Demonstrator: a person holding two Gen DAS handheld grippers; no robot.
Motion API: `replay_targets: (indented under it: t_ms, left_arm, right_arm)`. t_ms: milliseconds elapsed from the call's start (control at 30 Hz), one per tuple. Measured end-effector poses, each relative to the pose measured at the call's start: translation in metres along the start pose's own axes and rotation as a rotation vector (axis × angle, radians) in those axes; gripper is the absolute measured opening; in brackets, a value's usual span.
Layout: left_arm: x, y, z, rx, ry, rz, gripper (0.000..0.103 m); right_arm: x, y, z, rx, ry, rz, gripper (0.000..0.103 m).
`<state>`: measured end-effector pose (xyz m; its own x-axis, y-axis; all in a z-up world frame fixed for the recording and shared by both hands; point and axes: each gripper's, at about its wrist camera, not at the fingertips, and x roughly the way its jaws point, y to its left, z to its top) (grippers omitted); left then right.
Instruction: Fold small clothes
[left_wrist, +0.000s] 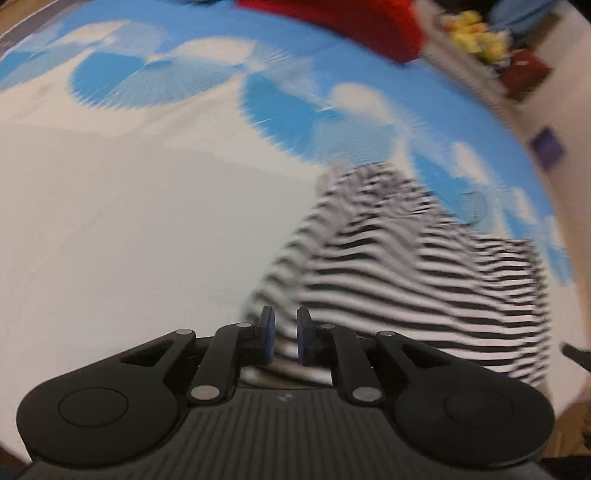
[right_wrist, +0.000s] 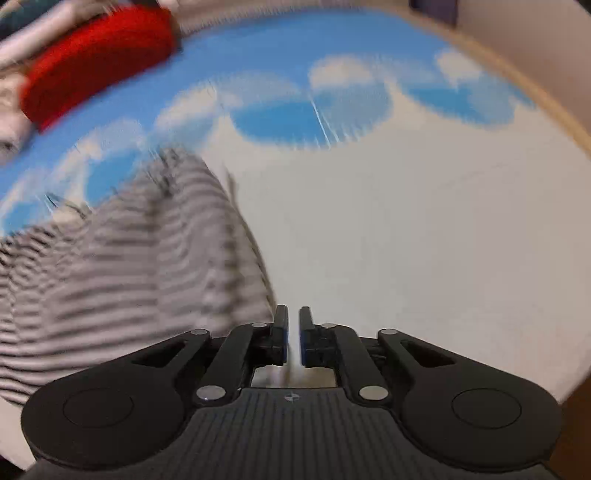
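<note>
Striped black-and-white cloth — the small garment (left_wrist: 424, 280) — is lying on the cloud-printed surface (left_wrist: 129, 221) towards its near edge, stretching between both hands. The left claw (left_wrist: 285, 338) is pinching its left corner; the right claw (right_wrist: 292, 336), nearly closed, seems to be nipping the right edge — both angled steeply downward.

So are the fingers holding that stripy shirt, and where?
The left gripper pinches the striped shirt at its near edge. The right gripper is at the shirt's edge too, but its hold cannot be told.
</note>
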<state>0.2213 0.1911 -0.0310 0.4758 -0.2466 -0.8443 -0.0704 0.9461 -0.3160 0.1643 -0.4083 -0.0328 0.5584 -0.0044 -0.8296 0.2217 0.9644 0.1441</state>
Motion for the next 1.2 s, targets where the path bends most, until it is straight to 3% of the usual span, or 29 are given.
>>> replay_targets:
  t_ms: [100, 233, 367, 467, 533, 600, 667, 767, 867, 967, 1067, 1200]
  left_arm:
    - [0.000, -0.029, -0.003, 0.096, -0.005, -0.078, 0.014]
    - [0.009, -0.078, -0.014, 0.259, -0.007, -0.131, 0.021]
    - [0.031, -0.112, -0.026, 0.373, 0.040, -0.132, 0.026]
    - [0.065, -0.121, -0.032, 0.417, 0.121, -0.002, 0.031]
    - [0.080, -0.114, -0.032, 0.374, 0.178, 0.077, 0.052]
    - [0.079, -0.109, -0.022, 0.281, 0.179, 0.067, 0.052]
    - [0.069, -0.107, -0.014, 0.245, 0.115, 0.084, 0.049]
    - [0.049, -0.111, -0.004, 0.220, 0.009, -0.007, 0.048]
    - [0.045, -0.122, -0.004, 0.238, -0.021, -0.095, 0.048]
    - [0.046, -0.142, -0.010, 0.309, -0.012, -0.159, 0.048]
    - [0.053, -0.168, -0.019, 0.405, -0.006, -0.206, 0.048]
    - [0.079, -0.190, -0.032, 0.520, 0.028, -0.189, 0.048]
  right_arm:
    - [-0.005, 0.010, 0.004, 0.007, -0.039, 0.137, 0.023]
    - [0.008, 0.038, -0.001, -0.095, 0.026, 0.208, 0.032]
    - [0.036, 0.060, -0.013, -0.230, 0.126, 0.110, 0.038]
    - [0.051, 0.064, -0.021, -0.282, 0.198, 0.003, 0.038]
    - [0.047, 0.068, -0.016, -0.264, 0.164, -0.002, 0.038]
    - [0.039, 0.074, -0.011, -0.250, 0.099, 0.009, 0.038]
    - [0.024, 0.082, -0.005, -0.235, -0.007, 0.075, 0.038]
    - [0.016, 0.099, 0.001, -0.232, -0.088, 0.190, 0.038]
    - [0.031, 0.125, 0.003, -0.281, -0.063, 0.239, 0.038]
    - [0.060, 0.150, 0.001, -0.364, 0.008, 0.197, 0.038]
    - [0.085, 0.162, -0.005, -0.413, 0.103, 0.047, 0.039]
    - [0.088, 0.168, -0.002, -0.367, 0.085, 0.013, 0.040]
